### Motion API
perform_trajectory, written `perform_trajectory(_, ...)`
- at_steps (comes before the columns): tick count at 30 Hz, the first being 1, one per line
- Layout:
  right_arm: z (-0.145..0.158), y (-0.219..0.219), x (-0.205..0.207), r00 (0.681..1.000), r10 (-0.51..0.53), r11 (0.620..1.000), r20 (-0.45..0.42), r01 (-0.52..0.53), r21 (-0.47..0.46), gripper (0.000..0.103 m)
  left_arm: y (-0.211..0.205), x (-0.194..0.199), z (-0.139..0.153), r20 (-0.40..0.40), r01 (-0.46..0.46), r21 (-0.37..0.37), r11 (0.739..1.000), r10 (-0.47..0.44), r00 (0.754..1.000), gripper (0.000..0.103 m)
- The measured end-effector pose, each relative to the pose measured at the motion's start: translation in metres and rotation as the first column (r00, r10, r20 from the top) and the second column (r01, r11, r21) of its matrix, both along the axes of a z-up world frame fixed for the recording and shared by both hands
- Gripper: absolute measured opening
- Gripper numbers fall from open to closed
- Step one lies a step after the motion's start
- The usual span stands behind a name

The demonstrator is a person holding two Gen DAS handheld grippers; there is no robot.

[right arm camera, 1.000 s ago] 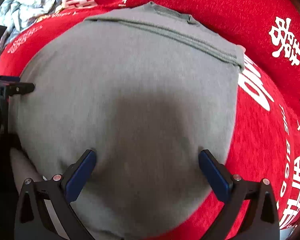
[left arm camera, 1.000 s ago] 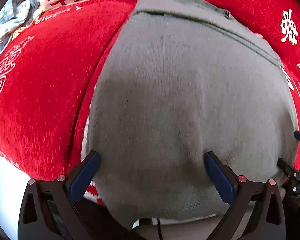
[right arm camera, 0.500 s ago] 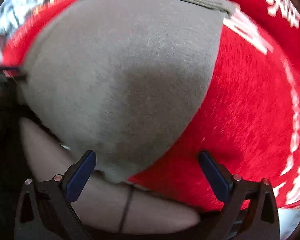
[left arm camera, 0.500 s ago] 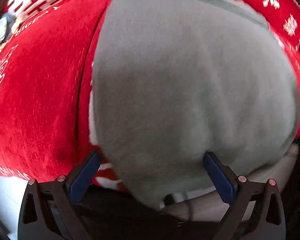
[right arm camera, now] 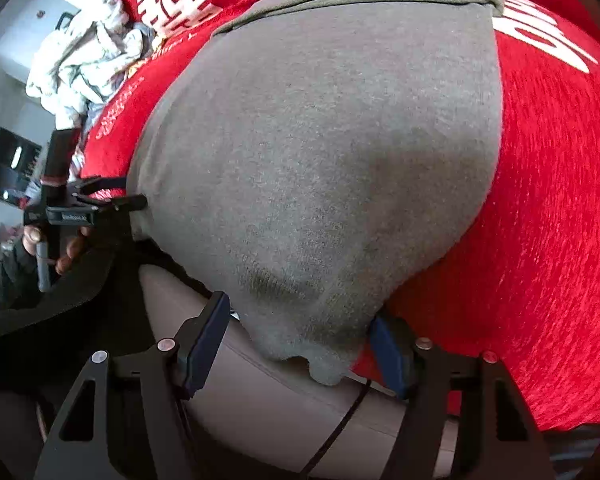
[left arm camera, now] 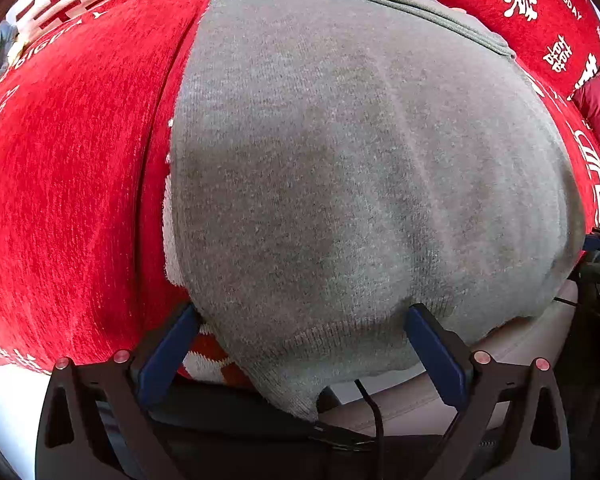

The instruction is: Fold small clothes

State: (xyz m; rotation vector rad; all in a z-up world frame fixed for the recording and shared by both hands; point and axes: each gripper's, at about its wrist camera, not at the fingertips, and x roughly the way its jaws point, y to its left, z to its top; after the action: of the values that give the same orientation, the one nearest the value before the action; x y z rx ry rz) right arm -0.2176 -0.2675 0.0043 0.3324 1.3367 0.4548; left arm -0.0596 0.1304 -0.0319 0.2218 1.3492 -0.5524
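Observation:
A grey knit garment (left arm camera: 360, 168) lies flat on a red blanket (left arm camera: 68, 168) with white characters, its folded collar end at the far side. My left gripper (left arm camera: 300, 344) stands wide open over the garment's near left corner, whose hem hangs between the blue pads (left arm camera: 168, 352). In the right wrist view the garment (right arm camera: 340, 152) fills the middle. My right gripper (right arm camera: 298, 344) straddles its near right corner and its jaws are closing, the cloth tip between the pads (right arm camera: 206, 340) with no firm pinch seen. The left gripper (right arm camera: 136, 202) shows there at the garment's left edge, held by a hand.
A crumpled pile of pale clothes (right arm camera: 84, 60) lies at the blanket's far left. Below the blanket's near edge is a beige padded surface (right arm camera: 280, 400) with a black cable (right arm camera: 340, 428) across it. A red cushion (left arm camera: 596, 108) sits at the right.
Both grippers drew back to the garment's near edge, each now at a corner. The right gripper's jaws have narrowed around its corner. The left jaws stayed wide.

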Motion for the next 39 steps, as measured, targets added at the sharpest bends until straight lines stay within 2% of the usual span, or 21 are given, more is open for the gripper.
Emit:
perform_trajectory(1,-0.001,0.001,0.001,1.0,0.005,1.0,-0.004,-0.005,0.015,0.071,-0.001,0.0,-0.001,0.004,0.003,0.008,1.0,-0.003,1.0,0.102)
perform_trajectory(4,-0.004,0.013,0.004,1.0,0.029,0.999,-0.006,-0.029,0.03,0.07,-0.01,-0.009,0.004,0.046,0.012,0.015,1.0,-0.013,0.999,0.083)
perform_trajectory(5,-0.004,0.019,0.006,0.999,0.036,0.999,-0.008,-0.036,0.032,0.051,-0.01,-0.012,0.008,0.063,0.017,0.004,1.0,-0.017,0.998,0.069)
perform_trajectory(6,-0.006,0.024,0.008,0.999,0.039,0.998,-0.023,-0.038,0.042,0.01,-0.01,-0.016,0.014,0.078,0.017,-0.015,1.0,-0.015,0.997,0.052)
perform_trajectory(7,-0.01,0.026,0.009,0.998,0.037,0.998,-0.044,-0.035,0.058,0.01,-0.01,-0.017,0.018,0.083,0.011,-0.028,1.0,-0.009,0.997,0.043)
perform_trajectory(8,-0.009,0.026,0.009,0.999,0.037,0.997,-0.035,-0.035,0.064,0.01,-0.009,-0.019,0.021,0.084,0.002,-0.044,0.999,0.002,0.996,0.027)
perform_trajectory(9,-0.003,0.026,0.008,0.999,0.039,0.997,-0.009,-0.038,0.068,0.01,-0.007,-0.02,0.024,0.074,-0.016,-0.068,0.998,0.021,0.997,0.017)
perform_trajectory(10,0.006,0.024,0.007,0.999,0.033,0.997,0.027,-0.035,0.075,0.01,-0.006,-0.02,0.027,0.067,-0.023,-0.088,0.996,0.029,0.997,0.015)
perform_trajectory(16,0.052,-0.003,0.007,0.979,-0.071,0.991,0.193,0.047,0.126,0.01,-0.023,-0.02,0.062,0.173,0.01,-0.185,0.983,0.023,0.985,0.015)
perform_trajectory(18,0.048,-0.011,0.007,0.978,-0.092,0.992,0.186,0.074,0.104,0.01,-0.027,-0.014,0.057,0.169,-0.001,-0.182,0.983,0.033,0.985,0.015)
perform_trajectory(20,0.034,-0.014,0.011,0.985,-0.1,0.992,0.14,0.089,0.085,0.01,-0.032,0.001,0.037,0.106,-0.046,-0.154,0.987,0.063,0.992,0.015)
perform_trajectory(23,0.012,-0.009,0.009,0.993,-0.09,0.994,0.073,0.085,0.072,0.011,-0.019,0.007,0.031,0.03,-0.115,-0.22,0.969,0.124,0.992,0.016)
perform_trajectory(25,0.001,-0.004,0.007,0.996,-0.079,0.995,0.031,0.077,0.056,0.015,-0.018,0.005,0.028,0.018,-0.138,-0.191,0.972,0.144,0.989,0.038)
perform_trajectory(26,-0.003,-0.004,0.006,0.997,-0.075,0.996,0.012,0.074,0.057,0.016,-0.015,0.005,0.026,0.016,-0.156,-0.17,0.973,0.161,0.987,0.071)
perform_trajectory(27,-0.008,-0.003,0.006,0.998,-0.07,0.996,-0.007,0.07,0.062,0.017,-0.014,0.005,0.022,-0.001,-0.173,-0.155,0.973,0.175,0.985,0.086)
perform_trajectory(30,-0.016,0.002,0.006,0.998,-0.055,0.996,-0.03,0.057,0.061,0.025,-0.013,0.005,0.018,-0.037,-0.183,-0.159,0.97,0.18,0.983,0.086)
perform_trajectory(32,-0.015,0.006,0.005,0.999,-0.04,0.998,-0.022,0.041,0.05,0.029,-0.017,0.001,0.017,-0.05,-0.147,-0.157,0.977,0.141,0.989,0.086)
perform_trajectory(35,-0.014,0.015,0.004,1.0,-0.019,0.998,-0.016,0.02,0.061,0.046,-0.036,-0.01,0.016,-0.025,-0.075,-0.085,0.994,0.074,0.997,0.084)
perform_trajectory(37,-0.012,0.02,0.004,1.0,-0.004,0.999,-0.003,0.004,0.037,0.048,-0.041,-0.017,0.016,0.0,-0.058,-0.051,0.997,0.058,0.998,0.069)
perform_trajectory(38,-0.01,0.022,0.003,1.0,0.007,1.0,0.008,-0.007,0.022,0.046,-0.04,-0.017,0.018,0.009,-0.062,-0.049,0.997,0.062,0.998,0.056)
perform_trajectory(39,-0.008,0.024,0.002,1.0,0.016,1.0,0.024,-0.017,0.01,0.023,-0.038,-0.017,0.021,0.015,-0.067,-0.064,0.996,0.068,0.998,0.035)
